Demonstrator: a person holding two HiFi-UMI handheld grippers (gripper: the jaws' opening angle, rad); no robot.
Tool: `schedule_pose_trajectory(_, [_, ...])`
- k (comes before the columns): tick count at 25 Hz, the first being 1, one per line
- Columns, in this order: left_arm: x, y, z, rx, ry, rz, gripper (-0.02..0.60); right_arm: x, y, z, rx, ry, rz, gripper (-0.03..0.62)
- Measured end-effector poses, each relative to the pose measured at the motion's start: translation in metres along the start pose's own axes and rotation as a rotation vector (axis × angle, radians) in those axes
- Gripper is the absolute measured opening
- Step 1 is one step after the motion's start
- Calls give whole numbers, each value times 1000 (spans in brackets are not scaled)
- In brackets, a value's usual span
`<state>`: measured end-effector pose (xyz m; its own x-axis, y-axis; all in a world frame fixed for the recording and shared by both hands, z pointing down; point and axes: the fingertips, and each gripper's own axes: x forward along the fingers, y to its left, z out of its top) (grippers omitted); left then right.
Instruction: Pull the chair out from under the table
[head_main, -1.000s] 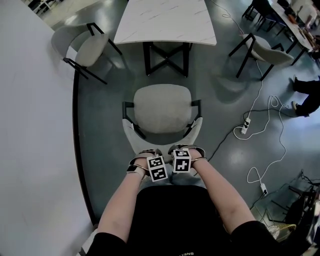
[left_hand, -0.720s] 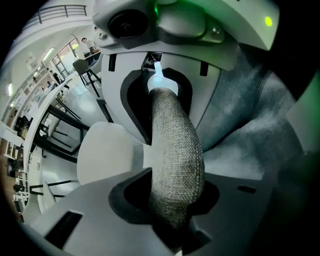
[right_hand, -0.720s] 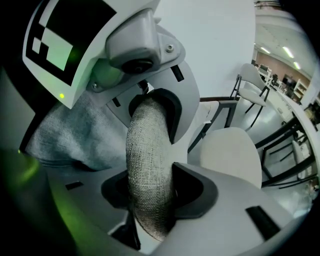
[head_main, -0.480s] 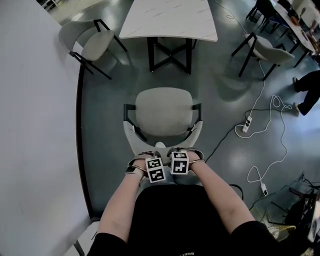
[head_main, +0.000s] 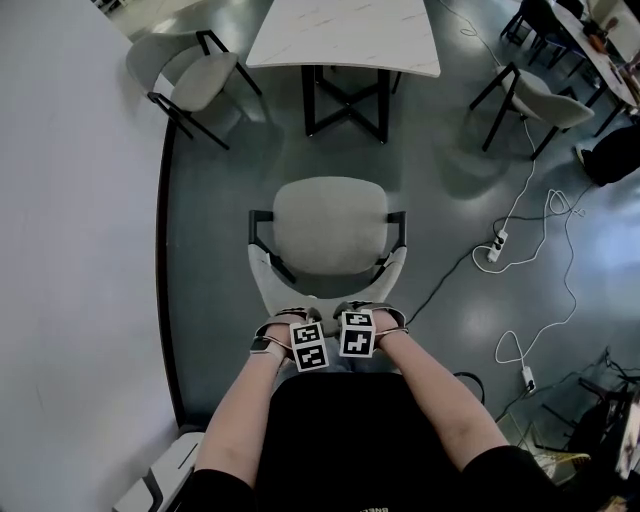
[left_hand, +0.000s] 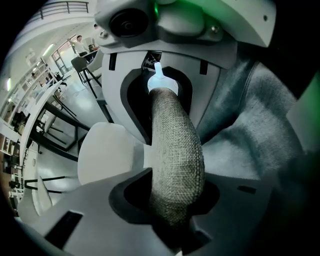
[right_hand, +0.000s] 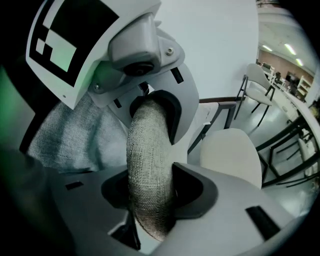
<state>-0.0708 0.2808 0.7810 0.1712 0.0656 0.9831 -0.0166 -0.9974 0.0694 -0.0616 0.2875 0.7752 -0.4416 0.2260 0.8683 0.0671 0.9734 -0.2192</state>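
Note:
The pale upholstered chair (head_main: 328, 225) with a dark frame stands out on the grey floor, apart from the white marble-top table (head_main: 345, 35). Both grippers grip the top edge of its backrest (head_main: 322, 300), side by side and close to the person's body. In the left gripper view the left gripper (left_hand: 172, 155) is shut on the woven grey backrest edge (left_hand: 175, 165), which fills the gap between its jaws. The right gripper (right_hand: 150, 165) clamps the same padded edge (right_hand: 147, 190) in the right gripper view. In the head view the left gripper (head_main: 297, 318) and right gripper (head_main: 358, 312) show their marker cubes.
A second chair (head_main: 190, 80) stands at the table's left, by the curved white wall (head_main: 70, 250). A third chair (head_main: 540, 100) is at the upper right. A power strip with white cable (head_main: 495, 250) lies on the floor to the right. A person's shoe (head_main: 610, 155) shows at the right edge.
Both grippers and the chair have come back toward the person together. The gap between the chair's seat and the table has widened. The grips look the same.

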Motion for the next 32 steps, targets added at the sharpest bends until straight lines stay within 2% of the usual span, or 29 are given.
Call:
schedule_pose_trajectory(8, [-1,-21,-10,46,-1,-59,130,8,21,9,48,-2,30,175])
schedule_pose_trajectory(18, [-2,-25,-11,26,-26,-201,187,8,21,11,94,8,110,207])
schedule_pose_trajectory(20, [-4,-27,-12,9,-20,-244,200,6,22,14,116,6,135,218])
schedule_pose_trajectory(22, [-6,-28,-12,23,-3,-263,212,4,22,16,146,-7,156,236])
schedule_pose_trajectory(25, [-12,-27,-13,83,33,-259,215,-11,24,20,210,-51,194,275])
schedule_pose_trajectory(28, [-32,-24,-12,110,28,-251,215,-36,23,30,283,-140,211,275])
schedule_pose_trajectory(32, [-70,-10,-4,79,-67,-229,215,-74,1,40,350,-284,103,273])
